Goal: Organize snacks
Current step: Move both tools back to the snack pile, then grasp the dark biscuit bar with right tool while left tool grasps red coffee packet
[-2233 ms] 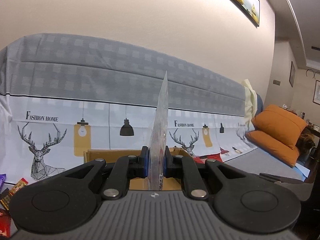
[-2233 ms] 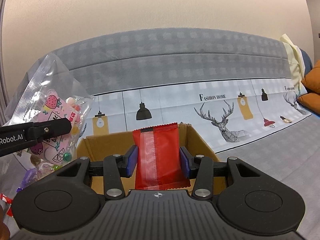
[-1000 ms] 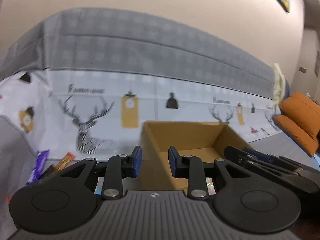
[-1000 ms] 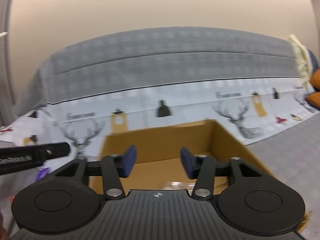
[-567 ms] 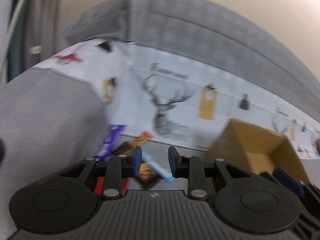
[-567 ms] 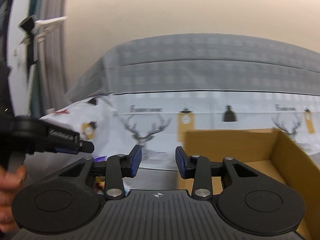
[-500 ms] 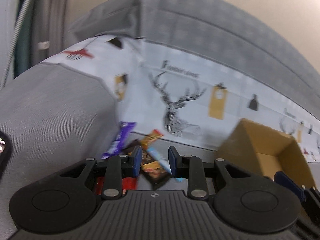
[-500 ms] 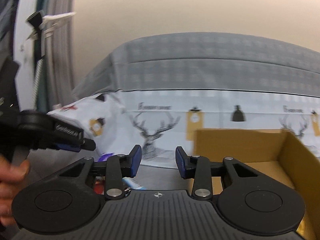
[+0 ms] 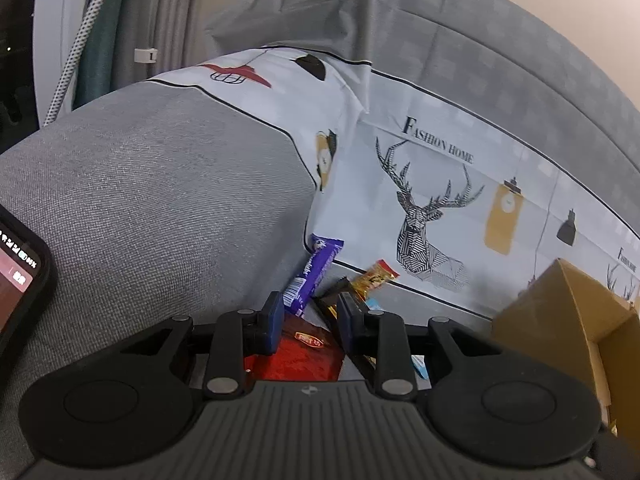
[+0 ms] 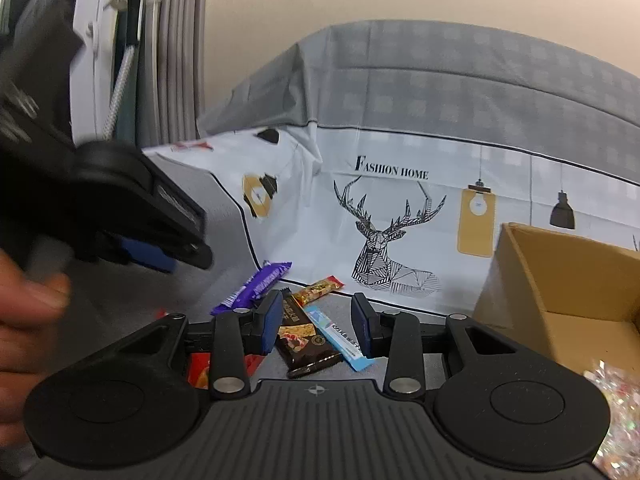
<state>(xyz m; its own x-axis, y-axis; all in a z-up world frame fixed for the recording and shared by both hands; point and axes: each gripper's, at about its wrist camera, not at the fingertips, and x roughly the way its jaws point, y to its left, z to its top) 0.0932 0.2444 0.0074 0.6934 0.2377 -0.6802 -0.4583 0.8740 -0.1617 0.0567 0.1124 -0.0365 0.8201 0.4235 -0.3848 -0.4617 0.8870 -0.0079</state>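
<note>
Snacks lie in a loose heap on the grey sofa seat [image 10: 240, 364], in the corner by the armrest [image 9: 160, 200].

Left tool [image 9: 308, 320]: jaws part open, nothing between the pads. Below and beyond the gap, a red packet [image 9: 300, 354]. Purple bar [image 9: 314, 276] leans against the armrest, just past the left pad. Gold-wrapped bar [image 9: 374, 278] to its right, near the deer-print cover [image 9: 432, 216].

Right tool [image 10: 318, 326]: jaws part open, holding nothing. Seen through the gap, a dark chocolate bar [image 10: 302, 340] and a light blue sachet [image 10: 340, 334], side by side and touching. Purple bar [image 10: 256, 286] and gold-wrapped bar [image 10: 318, 290] farther back. Red packet [image 10: 200, 372] partly hidden under the left finger.

Cardboard box [image 10: 560, 292] stands open at right, apart from the heap; a clear candy bag [image 10: 616, 412] shows at its near edge.

A hand [image 10: 24, 320] grips the left tool [image 10: 132, 216], blurred, at left of the right wrist view. Phone [image 9: 16, 276] on the armrest edge.
</note>
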